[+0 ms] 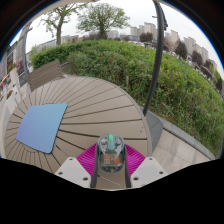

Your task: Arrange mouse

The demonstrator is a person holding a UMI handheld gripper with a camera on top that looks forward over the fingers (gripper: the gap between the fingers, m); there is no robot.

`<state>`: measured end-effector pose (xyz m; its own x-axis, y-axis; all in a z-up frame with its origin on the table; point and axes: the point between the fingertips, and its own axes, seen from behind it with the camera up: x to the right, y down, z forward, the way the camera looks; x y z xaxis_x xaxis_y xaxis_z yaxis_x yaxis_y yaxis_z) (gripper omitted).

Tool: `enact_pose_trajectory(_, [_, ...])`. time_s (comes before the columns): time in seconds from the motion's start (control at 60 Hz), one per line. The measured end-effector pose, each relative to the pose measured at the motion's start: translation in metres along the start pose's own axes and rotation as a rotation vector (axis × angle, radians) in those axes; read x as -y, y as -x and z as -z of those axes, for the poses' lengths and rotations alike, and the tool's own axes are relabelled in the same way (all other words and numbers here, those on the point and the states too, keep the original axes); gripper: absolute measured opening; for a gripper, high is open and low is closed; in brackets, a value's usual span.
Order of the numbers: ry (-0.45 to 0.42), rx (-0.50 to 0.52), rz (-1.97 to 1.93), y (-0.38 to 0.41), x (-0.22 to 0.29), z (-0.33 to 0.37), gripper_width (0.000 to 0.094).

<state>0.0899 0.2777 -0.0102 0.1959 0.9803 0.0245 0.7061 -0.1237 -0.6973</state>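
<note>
gripper [110, 160] is holding the mouse [110, 152], fingers closed on its sides, hovering over the round slatted table [95, 105]. blue mouse pad [41, 126] is lying ahead-left. i'd be keeping grip steady, swinging left, lowering flat onto it.

one round slatted bench [95, 105], one blue mouse mat [42, 126], one see-through mouse [110, 152] between two tool fingers [84, 158], one dark pole [155, 70], two trees [101, 17]
</note>
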Motion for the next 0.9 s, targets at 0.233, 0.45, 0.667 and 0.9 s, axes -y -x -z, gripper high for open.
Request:
enact_pose_trajectory(0.233, [-0.086, 0.098, -0.028, 0.071, 0.108, 0.067, 0.0387])
enact_pose_trajectory(0.45, [-0.123, 0.265, -0.039, 0.233, 0.162, 0.066, 0.0387])
enact_pose_trajectory(0.667, [0.007, 0.162, 0.004, 0.308, 0.080, -0.026, 0.0390])
enact_pose_trajectory(0.9, [0.012, 0.005, 0.029, 0.308, 0.069, -0.035, 0.0698])
